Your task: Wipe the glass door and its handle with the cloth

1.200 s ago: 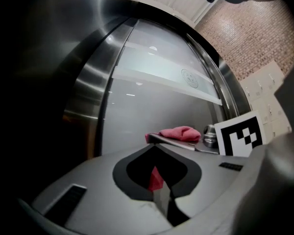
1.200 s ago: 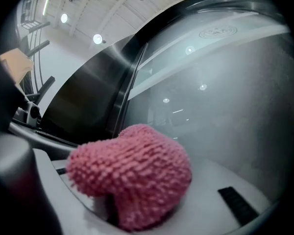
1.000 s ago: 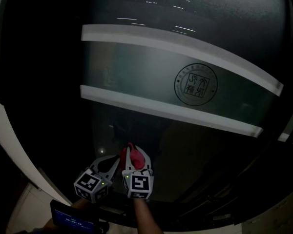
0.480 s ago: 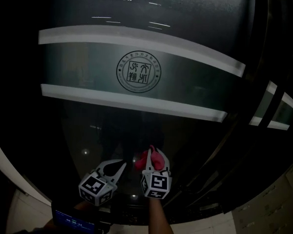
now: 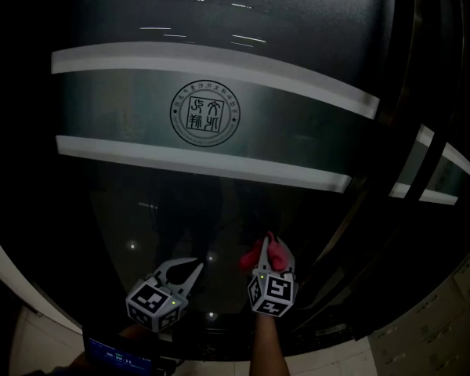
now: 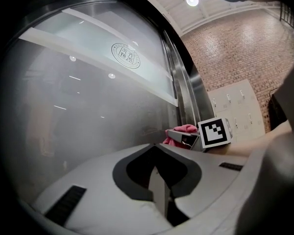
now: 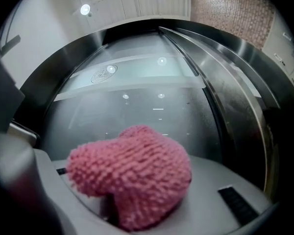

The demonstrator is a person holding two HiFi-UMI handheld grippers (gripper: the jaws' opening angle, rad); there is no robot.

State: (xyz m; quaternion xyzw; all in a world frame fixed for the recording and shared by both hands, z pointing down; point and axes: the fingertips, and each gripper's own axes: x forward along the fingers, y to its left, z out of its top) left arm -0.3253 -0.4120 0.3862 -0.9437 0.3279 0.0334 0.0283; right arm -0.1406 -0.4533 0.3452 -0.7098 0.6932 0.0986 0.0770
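The dark glass door (image 5: 219,202) carries two white stripes and a round seal (image 5: 206,114). A pink cloth (image 5: 265,250) is pressed low against the glass, and my right gripper (image 5: 269,254) is shut on it. The right gripper view has the cloth (image 7: 132,175) bulging over the jaws and hiding the tips. My left gripper (image 5: 184,267) hangs to the left of it, a little off the glass. Its jaws meet with nothing between them (image 6: 154,148). Steel upright bars (image 7: 235,102) run along the door's right side. I cannot tell which one is the handle.
A device with a lit blue screen (image 5: 116,356) sits at the bottom left, below my left arm. Pale floor tiles (image 5: 427,327) lie at the lower right. A brick wall (image 6: 235,48) and pale lockers (image 6: 235,106) stand beyond the door frame.
My right gripper has slid the cloth to the right along the lower glass, away from the left gripper. My head has turned right, so the seal now sits further left.
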